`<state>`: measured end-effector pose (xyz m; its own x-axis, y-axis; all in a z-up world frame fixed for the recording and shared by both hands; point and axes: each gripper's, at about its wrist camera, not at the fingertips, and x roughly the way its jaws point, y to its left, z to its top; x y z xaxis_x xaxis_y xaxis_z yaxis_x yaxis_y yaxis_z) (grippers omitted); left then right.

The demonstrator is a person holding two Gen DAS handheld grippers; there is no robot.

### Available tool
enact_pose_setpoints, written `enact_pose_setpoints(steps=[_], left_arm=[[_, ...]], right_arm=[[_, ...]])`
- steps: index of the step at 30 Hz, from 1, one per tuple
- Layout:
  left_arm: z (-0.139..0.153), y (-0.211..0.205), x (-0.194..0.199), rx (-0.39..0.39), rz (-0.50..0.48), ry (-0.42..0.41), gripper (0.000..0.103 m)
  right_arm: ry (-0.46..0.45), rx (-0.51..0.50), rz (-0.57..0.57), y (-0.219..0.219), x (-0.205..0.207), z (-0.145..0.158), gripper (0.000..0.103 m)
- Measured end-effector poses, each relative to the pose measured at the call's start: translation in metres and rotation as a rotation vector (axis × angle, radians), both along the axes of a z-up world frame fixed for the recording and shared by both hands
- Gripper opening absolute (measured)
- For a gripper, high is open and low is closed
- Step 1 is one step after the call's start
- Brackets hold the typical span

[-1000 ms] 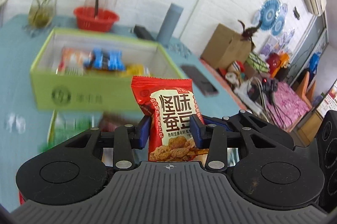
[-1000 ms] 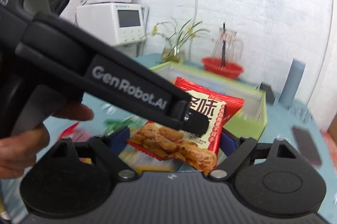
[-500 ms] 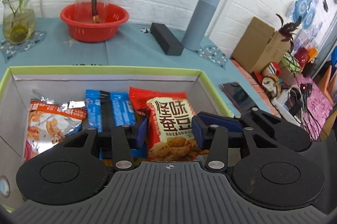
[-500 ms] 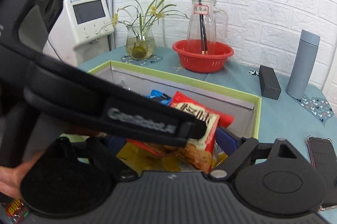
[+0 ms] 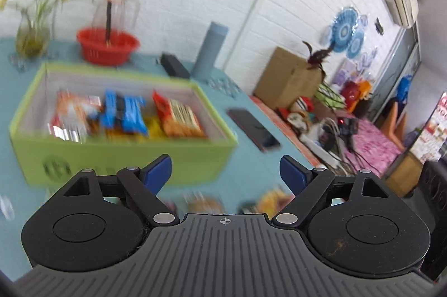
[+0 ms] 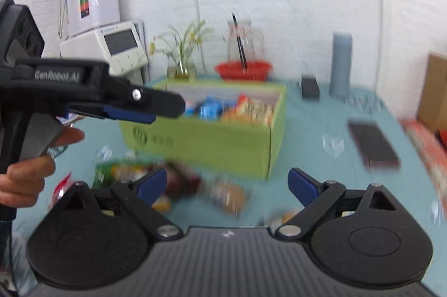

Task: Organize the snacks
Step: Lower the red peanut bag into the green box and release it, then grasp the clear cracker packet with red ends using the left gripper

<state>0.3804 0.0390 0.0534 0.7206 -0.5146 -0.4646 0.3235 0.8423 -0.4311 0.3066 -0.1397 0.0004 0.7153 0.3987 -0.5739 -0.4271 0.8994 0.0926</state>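
The green cardboard box (image 5: 125,154) stands on the teal table with several snack packets inside. The red bean-snack packet (image 5: 178,115) lies at the box's right end, beside blue packets (image 5: 123,115). My left gripper (image 5: 225,171) hovers in front of the box, its jaws opening with nothing between them. In the right wrist view it (image 6: 167,106) reaches in from the left, held by a hand (image 6: 25,174). My right gripper (image 6: 227,183) is open and empty above loose snacks (image 6: 226,195) in front of the box (image 6: 206,137). A green packet (image 6: 111,174) lies there too.
Behind the box stand a red basket (image 5: 107,45) with a glass jug, a flower vase (image 5: 32,37), a grey bottle (image 5: 209,51) and a black case (image 5: 174,67). A phone (image 5: 252,129) lies to the right. A white appliance (image 6: 111,48) sits at the back left.
My left gripper has let go of the red packet, which now lies in the box, and has pulled back with jaws wide. The right gripper has also drawn back from the box.
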Motion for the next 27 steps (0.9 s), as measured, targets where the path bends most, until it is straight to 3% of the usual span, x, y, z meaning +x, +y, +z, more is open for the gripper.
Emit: enact_pose_setpoints(steps=[3,6,12,15,16,17,21,27], left_arm=[[-0.031,-0.021,-0.016,-0.068,-0.063,0.117,0.068],[-0.057,-0.046,-0.012,-0.076,-0.100,0.247,0.059],[-0.072,-0.082,0.000,-0.020,-0.120,0.289,0.055],[-0.080,-0.090,0.006,0.024,-0.124,0.306,0.036],[-0.082,-0.087,0.005,0.042,-0.127,0.310,0.017],[-0.082,-0.084,0.004,0.043,-0.128,0.318,0.013],[-0.083,-0.057,-0.011,0.023,-0.130,0.341,0.011],[-0.082,-0.003,-0.060,0.020,-0.044,0.325,0.016]], right_arm=[[0.070,-0.035,-0.057,-0.008,-0.037,-0.024,0.093],[0.122,-0.025,-0.072,-0.013,-0.057,-0.039,0.093],[0.145,-0.035,-0.087,-0.014,-0.051,-0.055,0.094],[0.146,-0.029,-0.040,-0.003,-0.044,-0.055,0.093],[0.145,-0.036,-0.034,0.001,-0.042,-0.054,0.093],[0.146,-0.036,-0.021,0.005,-0.042,-0.054,0.093],[0.131,-0.047,0.046,0.031,-0.050,-0.051,0.094],[0.121,-0.051,0.174,0.082,-0.078,-0.050,0.094]])
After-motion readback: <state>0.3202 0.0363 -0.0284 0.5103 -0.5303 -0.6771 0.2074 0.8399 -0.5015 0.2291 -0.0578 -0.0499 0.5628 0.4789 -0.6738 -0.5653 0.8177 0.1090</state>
